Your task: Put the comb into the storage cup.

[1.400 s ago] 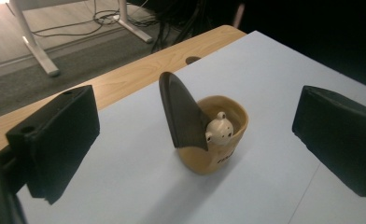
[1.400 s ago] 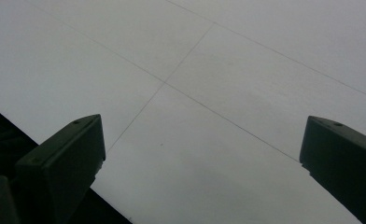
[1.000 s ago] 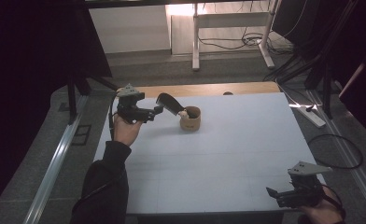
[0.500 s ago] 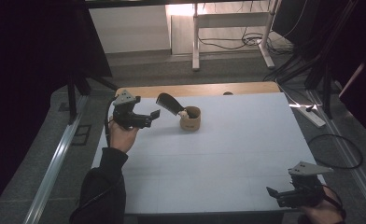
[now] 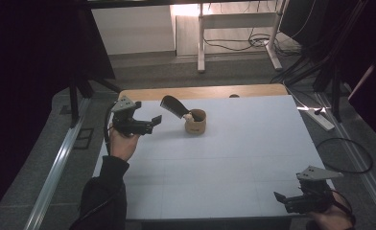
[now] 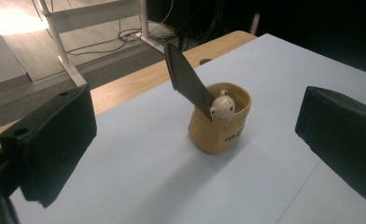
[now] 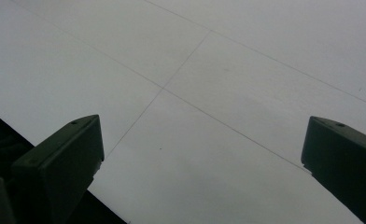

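The left gripper [image 5: 153,120] is held with jaws open, near the tan cup [image 5: 195,122], which stands on the white tabletop [image 5: 234,153] holding a dark spatula [image 5: 174,106]. The right gripper [image 5: 281,197] is held open at the near edge.

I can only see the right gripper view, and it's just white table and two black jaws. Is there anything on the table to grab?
Observer: Yes. In the high view a tan cup stands near the far edge of the table, with a dark flat piece leaning out of it.
Operator: Is my other gripper holding it?
Observer: No. The left gripper is to the left of the cup with its jaws open. It points at the cup but is not touching it.
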### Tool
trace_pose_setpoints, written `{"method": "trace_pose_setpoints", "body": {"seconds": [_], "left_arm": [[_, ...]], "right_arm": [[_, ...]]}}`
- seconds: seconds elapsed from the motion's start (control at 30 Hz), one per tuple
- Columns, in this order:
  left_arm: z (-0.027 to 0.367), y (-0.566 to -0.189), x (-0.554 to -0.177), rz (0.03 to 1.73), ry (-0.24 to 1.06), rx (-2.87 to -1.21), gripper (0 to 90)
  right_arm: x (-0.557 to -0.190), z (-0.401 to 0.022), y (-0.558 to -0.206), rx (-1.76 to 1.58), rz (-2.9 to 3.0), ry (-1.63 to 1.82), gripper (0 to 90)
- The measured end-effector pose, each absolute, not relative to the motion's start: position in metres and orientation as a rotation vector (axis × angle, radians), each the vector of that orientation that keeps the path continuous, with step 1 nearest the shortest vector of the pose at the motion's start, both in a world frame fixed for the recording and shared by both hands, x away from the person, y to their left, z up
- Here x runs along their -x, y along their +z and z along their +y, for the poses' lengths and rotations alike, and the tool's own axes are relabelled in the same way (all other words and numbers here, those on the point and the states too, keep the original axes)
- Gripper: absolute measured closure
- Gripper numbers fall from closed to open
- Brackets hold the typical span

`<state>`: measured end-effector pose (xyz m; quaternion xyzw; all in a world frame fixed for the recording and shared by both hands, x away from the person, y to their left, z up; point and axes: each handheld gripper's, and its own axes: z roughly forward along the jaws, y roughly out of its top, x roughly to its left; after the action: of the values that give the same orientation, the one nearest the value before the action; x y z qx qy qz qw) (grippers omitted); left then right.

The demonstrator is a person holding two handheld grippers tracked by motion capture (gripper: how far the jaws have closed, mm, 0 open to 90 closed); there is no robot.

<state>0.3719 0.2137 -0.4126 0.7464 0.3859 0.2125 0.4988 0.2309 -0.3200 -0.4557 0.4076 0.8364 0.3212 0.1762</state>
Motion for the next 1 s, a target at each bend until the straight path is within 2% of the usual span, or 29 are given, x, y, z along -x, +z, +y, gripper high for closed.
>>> {"method": "trace_pose_setpoints", "body": {"seconds": [1.0], "left_arm": [[0.212, -0.425, -0.34, 0.947, 0.494, -1.872, 0.0]], "right_arm": [[-0.23, -0.326, -0.453, -1.219, 2.296, 0.958, 0.0]]}}
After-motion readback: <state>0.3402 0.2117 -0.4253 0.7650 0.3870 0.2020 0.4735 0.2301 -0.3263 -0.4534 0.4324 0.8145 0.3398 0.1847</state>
